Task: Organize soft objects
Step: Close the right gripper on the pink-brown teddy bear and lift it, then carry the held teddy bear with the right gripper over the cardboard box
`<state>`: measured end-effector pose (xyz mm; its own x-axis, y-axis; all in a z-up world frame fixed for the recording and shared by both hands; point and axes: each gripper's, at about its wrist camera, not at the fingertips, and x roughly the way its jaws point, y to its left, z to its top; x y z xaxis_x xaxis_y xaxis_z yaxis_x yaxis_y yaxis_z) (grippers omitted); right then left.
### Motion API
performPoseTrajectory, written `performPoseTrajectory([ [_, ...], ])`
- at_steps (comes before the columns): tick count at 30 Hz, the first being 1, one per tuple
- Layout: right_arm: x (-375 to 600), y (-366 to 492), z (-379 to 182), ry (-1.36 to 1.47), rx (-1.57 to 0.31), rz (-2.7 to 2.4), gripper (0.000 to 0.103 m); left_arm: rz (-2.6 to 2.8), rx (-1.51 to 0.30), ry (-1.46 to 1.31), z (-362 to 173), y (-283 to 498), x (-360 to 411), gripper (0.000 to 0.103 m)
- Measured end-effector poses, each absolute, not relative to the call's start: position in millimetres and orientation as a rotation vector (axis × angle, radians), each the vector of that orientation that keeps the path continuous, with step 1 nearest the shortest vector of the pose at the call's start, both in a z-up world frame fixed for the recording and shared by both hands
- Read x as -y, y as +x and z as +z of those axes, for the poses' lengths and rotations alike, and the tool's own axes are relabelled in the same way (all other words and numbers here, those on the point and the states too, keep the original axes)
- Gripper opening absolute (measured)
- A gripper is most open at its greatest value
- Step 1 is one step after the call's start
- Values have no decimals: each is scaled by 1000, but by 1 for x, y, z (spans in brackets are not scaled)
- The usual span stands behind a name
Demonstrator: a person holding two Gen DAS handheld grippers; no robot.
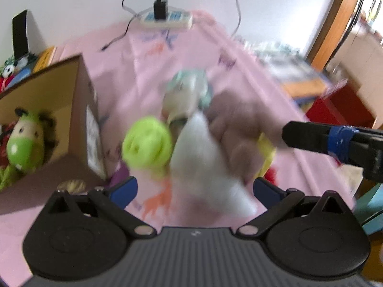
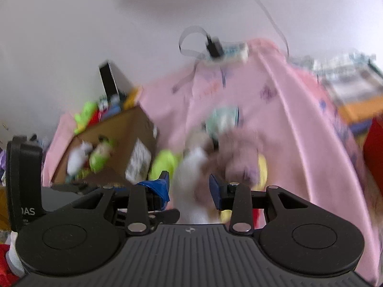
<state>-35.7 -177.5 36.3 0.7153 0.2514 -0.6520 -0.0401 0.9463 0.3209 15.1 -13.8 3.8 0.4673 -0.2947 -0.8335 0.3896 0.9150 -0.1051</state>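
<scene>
A blurred pile of soft toys lies on the pink cloth: a white plush (image 1: 203, 157), a brown plush (image 1: 239, 129), a lime green round toy (image 1: 147, 143) and a pale teal-and-cream toy (image 1: 189, 93). My left gripper (image 1: 195, 189) is open just before the pile, the white plush between its fingers. My right gripper (image 2: 190, 186) is open too, its fingers on either side of the white plush (image 2: 191, 181); it enters the left wrist view from the right (image 1: 311, 138). A cardboard box (image 1: 47, 110) at the left holds a green-faced plush (image 1: 24, 143).
A white power strip (image 1: 167, 19) with a black plug and cables lies at the far end of the cloth. More toys and a black speaker (image 1: 21, 33) stand behind the box. A red box (image 1: 340, 105) and stacked items are at the right.
</scene>
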Motion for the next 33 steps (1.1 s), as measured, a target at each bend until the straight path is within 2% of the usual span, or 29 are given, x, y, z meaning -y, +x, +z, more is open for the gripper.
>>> performPoseTrajectory([
  [5,203,-8,29,308,-765,54,20,-512,-943,44,9,30,31,103],
  [11,247,23,-7,507,-892,40,20,-606,-1011,5,-4,52,63,103],
  [16,256,42,-29,537,-960,79,20,-649,-1049,-13,-15,68,79,103],
  [24,270,62,-58,739,-1064,208,21,-689,-1091,3,-34,87,95,102],
  [25,270,64,-59,745,-1065,216,21,-687,-1088,5,-35,89,96,100],
  [27,268,68,-59,729,-1063,245,20,-697,-1086,6,-37,92,97,86],
  [31,262,67,-53,669,-1026,282,16,-698,-1091,4,-41,98,99,80],
  [32,262,65,-51,659,-1012,292,16,-696,-1091,5,-41,98,98,71],
  [33,263,64,-50,655,-1001,301,15,-697,-1092,2,-40,99,98,67],
])
